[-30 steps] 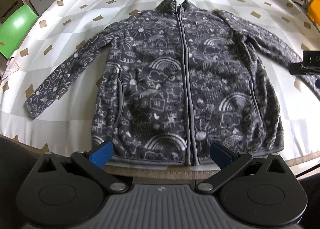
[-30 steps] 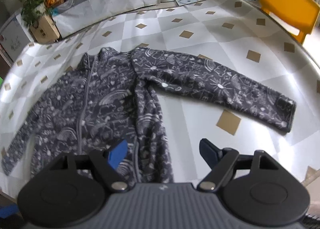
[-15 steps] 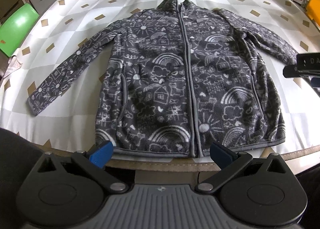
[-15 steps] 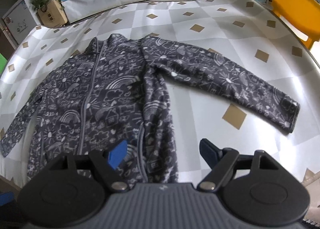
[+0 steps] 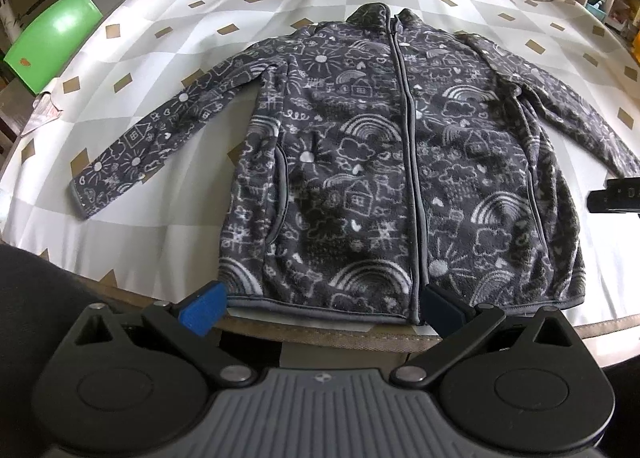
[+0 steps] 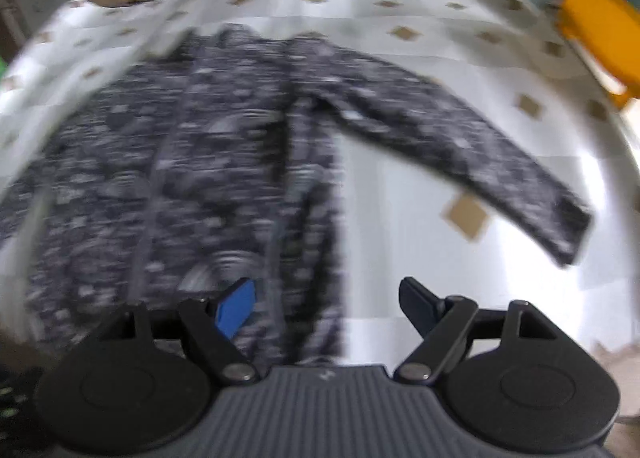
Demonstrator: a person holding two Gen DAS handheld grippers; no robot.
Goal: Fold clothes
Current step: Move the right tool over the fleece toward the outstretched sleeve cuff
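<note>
1. So there's a jacket (image 5: 360,161), dark grey fleece with white doodles (rainbows, houses, suns, clouds), lying flat and face up on a table (image 5: 168,213) with a white cloth that has tan diamonds on it.
2. It's zipped all the way up, collar at the far end, hem right along the near edge of the table.
3. Both sleeves are spread out. The left sleeve (image 5: 152,141) angles down toward the near left and its cuff lies flat on the cloth, well apart from the body. The right sleeve (image 6: 460,145) does the same thing toward the near right.
4. Left gripper (image 5: 320,308) hangs just near of the hem, jaws wide apart, nothing between them. It isn't touching the fleece from what I can see.
5. Right gripper (image 6: 328,304) is over the right side of the jacket near the hem, also spread wide and holding nothing. That view is pretty blurry, so can't tell if a pad brushes the fabric.
6. Background stuff: a green chair (image 5: 52,45) off the far left of the table and a yellow chair (image 6: 600,33) off the far right.
</note>
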